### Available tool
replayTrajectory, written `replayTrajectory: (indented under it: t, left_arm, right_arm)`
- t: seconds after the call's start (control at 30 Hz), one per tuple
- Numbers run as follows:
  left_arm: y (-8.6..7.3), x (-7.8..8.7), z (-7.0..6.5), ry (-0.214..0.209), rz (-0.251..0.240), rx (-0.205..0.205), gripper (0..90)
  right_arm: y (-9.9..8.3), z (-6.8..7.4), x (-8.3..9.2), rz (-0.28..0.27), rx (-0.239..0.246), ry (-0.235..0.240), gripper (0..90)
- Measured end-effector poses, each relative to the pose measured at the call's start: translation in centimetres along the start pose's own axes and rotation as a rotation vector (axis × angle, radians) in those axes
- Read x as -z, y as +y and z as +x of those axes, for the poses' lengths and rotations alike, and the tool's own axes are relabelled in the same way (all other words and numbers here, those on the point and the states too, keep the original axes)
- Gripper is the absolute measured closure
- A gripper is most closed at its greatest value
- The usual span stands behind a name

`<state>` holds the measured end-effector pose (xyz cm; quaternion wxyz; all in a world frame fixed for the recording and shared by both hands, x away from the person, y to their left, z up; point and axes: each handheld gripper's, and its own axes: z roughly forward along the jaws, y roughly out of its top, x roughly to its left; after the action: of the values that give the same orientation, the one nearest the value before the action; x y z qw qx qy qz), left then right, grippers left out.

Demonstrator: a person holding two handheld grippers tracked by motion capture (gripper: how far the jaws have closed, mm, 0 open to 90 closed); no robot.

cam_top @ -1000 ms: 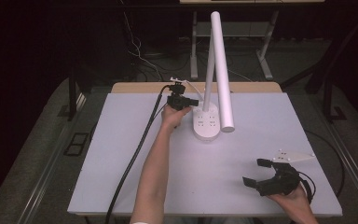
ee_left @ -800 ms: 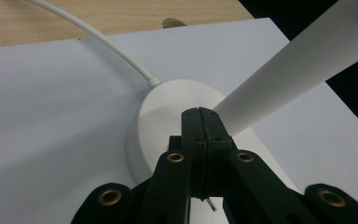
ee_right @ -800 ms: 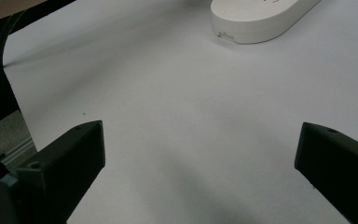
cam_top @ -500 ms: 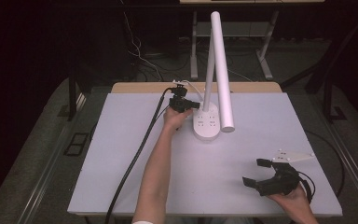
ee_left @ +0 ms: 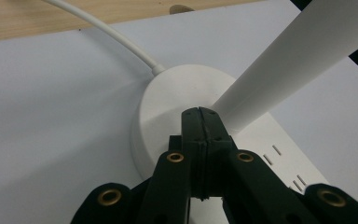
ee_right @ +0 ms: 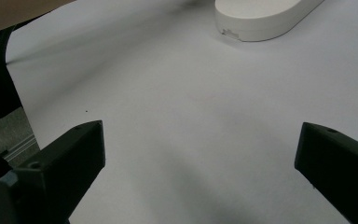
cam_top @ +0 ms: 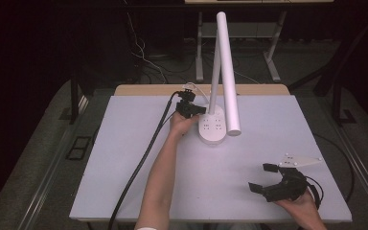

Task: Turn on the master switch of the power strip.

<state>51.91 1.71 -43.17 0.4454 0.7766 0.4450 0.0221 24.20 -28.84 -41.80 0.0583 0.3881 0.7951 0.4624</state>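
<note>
Left gripper [cam_top: 194,109] sits at the desk lamp base [cam_top: 212,127], far centre of the white table [cam_top: 124,158]. Jaws fully closed, pads pressed together with nothing between them; in the left gripper view the closed tip [ee_left: 199,116] is right over the round end of the base [ee_left: 168,102], next to where the lamp stem [ee_left: 289,60] rises. Can't tell if the tip is actually touching the top face or hovering just above it. My read: it's using the closed jaws as a poker, going for a touch control or switch on the base, so the step in hand is the press itself, not a grasp. Lamp head [cam_top: 227,72] is a long white tube, angled up and away over the base; doesn't look lit. White cord [ee_left: 107,32] leaves the back of the base toward the wooden edge. Right gripper [cam_top: 268,177] is parked near the front right corner, well apart from the lamp, jaws spread wide and empty; its own view shows bare table between the jaws, with the base [ee_right: 261,18] far off. Next move, I'd guess: short straight push down with the closed tip on the control spot, light force so the base doesn't slide or tip, keep clear of the stem, then check for light.
</note>
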Motion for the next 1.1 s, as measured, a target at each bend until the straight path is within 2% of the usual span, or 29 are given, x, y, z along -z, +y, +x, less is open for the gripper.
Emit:
replayTrajectory:
  t: [0.13,0.23,0.4,0.43,0.5,0.6,0.67,0.73,0.77,0.93,1.1]
  left_arm:
    - [0.09,0.03,-0.07,0.011,0.012,-0.015,90.0]
    - [0.11,0.05,0.06,0.003,0.014,0.013,90.0]
    - [0.09,0.0,0.53,-0.013,0.029,0.016,90.0]
    - [0.05,-0.15,0.42,-0.016,0.012,0.036,90.0]
    - [0.03,-0.11,0.49,-0.015,0.025,0.02,90.0]
    - [-0.03,-0.21,0.63,-0.03,0.015,0.066,90.0]
    - [0.02,-0.26,0.54,-0.024,0.02,0.058,90.0]
    - [0.11,-0.25,0.44,-0.008,0.042,0.031,90.0]
    - [0.18,-0.34,0.26,-0.005,0.036,0.052,90.0]
    - [0.2,-0.31,0.34,-0.009,0.031,0.091,90.0]
    - [0.19,-0.19,0.39,-0.014,0.022,0.076,90.0]
  right_arm:
    - [0.02,0.0,-0.03,-0.001,0.0,0.001,1.0]
    - [0.01,0.04,-0.02,-0.002,0.003,0.0,1.0]
    - [-0.02,-0.03,0.05,-0.002,0.001,-0.001,1.0]
    - [-0.01,-0.07,0.06,-0.001,0.002,-0.001,1.0]
    - [-0.01,-0.1,0.09,-0.003,0.002,-0.001,1.0]
    - [-0.01,-0.07,0.11,-0.003,-0.002,-0.003,1.0]
    - [-0.02,-0.08,0.15,-0.005,-0.001,-0.004,1.0]
    - [-0.02,-0.13,0.25,-0.009,0.001,-0.006,1.0]
    - [-0.03,-0.2,0.29,-0.011,0.002,-0.008,1.0]
    - [-0.04,-0.35,0.46,-0.017,-0.004,-0.011,1.0]
    - [-0.04,-0.28,0.4,-0.015,-0.004,-0.009,1.0]
